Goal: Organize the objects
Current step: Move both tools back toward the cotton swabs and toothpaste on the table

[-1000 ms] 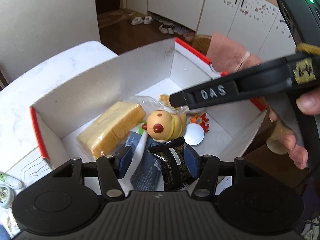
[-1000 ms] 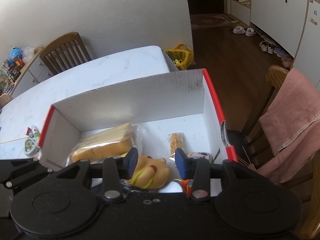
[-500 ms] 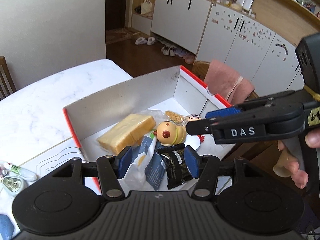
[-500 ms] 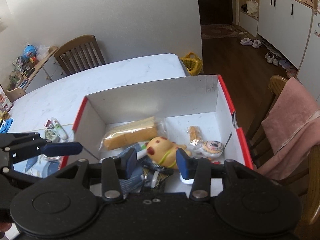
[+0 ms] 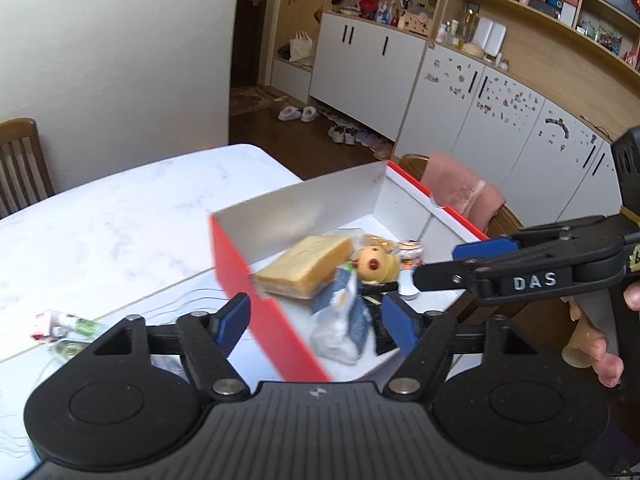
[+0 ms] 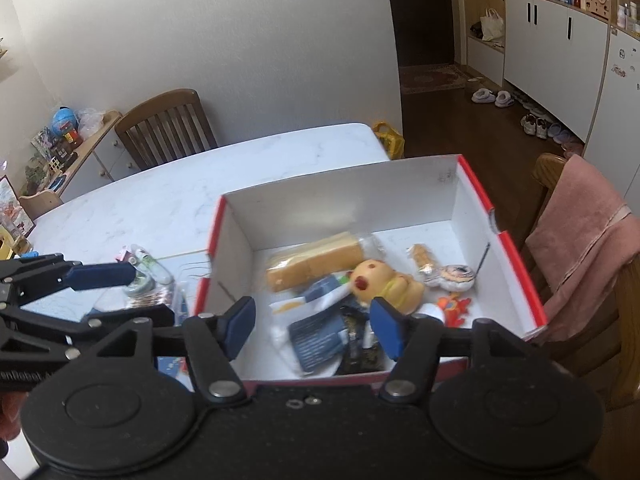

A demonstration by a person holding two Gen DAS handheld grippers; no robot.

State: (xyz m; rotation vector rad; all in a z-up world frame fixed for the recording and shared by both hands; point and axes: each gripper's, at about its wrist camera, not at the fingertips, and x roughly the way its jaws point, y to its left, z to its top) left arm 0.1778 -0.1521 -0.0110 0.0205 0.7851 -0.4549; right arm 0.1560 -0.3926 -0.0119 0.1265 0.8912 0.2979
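**Open box with its contents; both grippers raised above it, jaws apart**

The red-and-white cardboard box stands open on the white marble table, at the table's right edge. Inside, a wrapped yellow sponge cake lies toward the far left. Just right of it lies a yellow toy figure with red cheeks. Near the toy's near side are a blue-and-white sachet and a black-and-gold packet, overlapping one another. Toward the right wall lie a small wrapped snack, a round patterned piece and a small orange toy. The far right part of the box floor is bare.

The left gripper and the right gripper each hang above the near side of the box. Each has just been spreading its blue pads, and nothing lies between them. In the left wrist view the right gripper's fingers reach in from the right, held by a hand.

On the table left of the box lie small tubes and packets, blurred and hard to tell apart. A wooden chair stands at the table's far side. A second chair draped with a pink towel stands right of the box.
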